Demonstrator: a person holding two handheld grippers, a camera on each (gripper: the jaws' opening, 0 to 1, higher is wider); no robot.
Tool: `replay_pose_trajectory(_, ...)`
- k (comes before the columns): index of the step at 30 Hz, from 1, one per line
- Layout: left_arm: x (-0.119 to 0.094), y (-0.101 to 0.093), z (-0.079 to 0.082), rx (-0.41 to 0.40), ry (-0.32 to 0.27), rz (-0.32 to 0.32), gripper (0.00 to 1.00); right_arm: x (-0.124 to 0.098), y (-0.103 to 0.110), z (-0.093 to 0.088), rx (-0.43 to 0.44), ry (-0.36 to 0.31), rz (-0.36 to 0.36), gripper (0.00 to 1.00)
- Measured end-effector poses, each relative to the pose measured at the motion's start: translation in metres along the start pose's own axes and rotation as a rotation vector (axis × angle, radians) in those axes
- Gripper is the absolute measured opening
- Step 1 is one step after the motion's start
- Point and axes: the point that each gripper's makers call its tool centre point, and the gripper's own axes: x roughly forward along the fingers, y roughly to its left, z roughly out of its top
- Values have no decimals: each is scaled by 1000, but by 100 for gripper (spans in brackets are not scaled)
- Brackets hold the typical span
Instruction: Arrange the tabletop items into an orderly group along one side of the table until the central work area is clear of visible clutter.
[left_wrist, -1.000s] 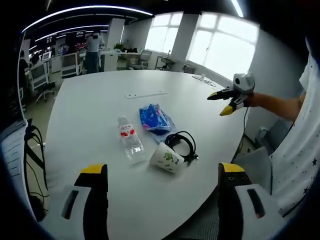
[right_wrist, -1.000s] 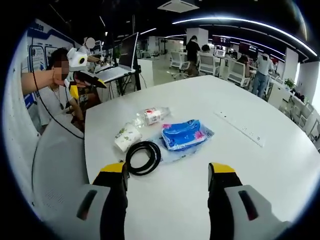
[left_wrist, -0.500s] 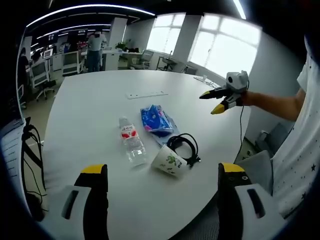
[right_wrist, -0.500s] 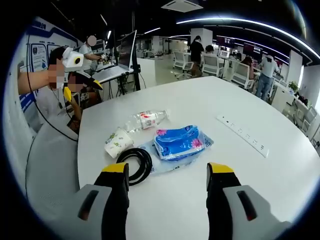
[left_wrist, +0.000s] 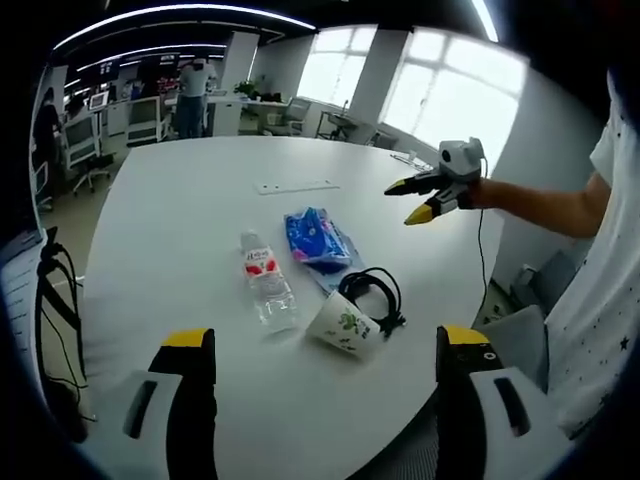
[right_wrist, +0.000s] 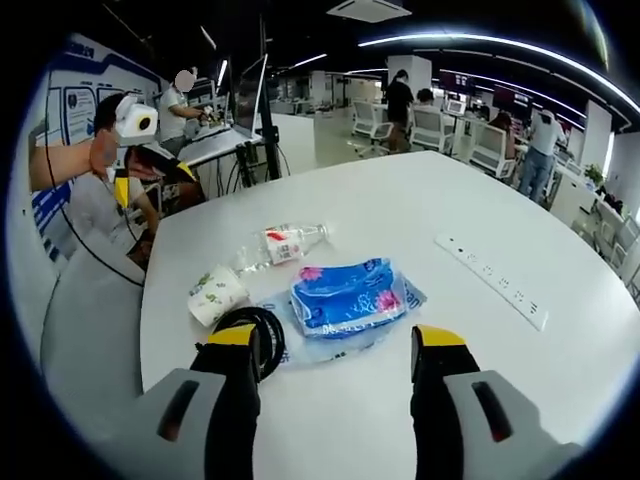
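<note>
White round table (left_wrist: 180, 210) carries everything. Left gripper (left_wrist: 315, 345) hovers with jaws apart, empty; right gripper (right_wrist: 330, 345) likewise, above the blue tissue pack (right_wrist: 345, 297). Beside that pack lie a black cable coil (right_wrist: 262, 328), paper cup (right_wrist: 215, 295) and water bottle (right_wrist: 280, 243); farther off, a power strip (right_wrist: 495, 280).

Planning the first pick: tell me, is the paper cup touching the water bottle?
Apart. The left gripper view shows bare table between paper cup and water bottle.
</note>
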Motion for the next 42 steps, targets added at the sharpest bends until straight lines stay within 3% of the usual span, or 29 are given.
replay_pose_trajectory(15,8,11,5,-34,-12,10,94,43,-26,8,-10,-1,32,57)
replay_pose_trajectory(42,16,20,-7,-80,-2,20,94,88,-46,14,-49,18,73,52)
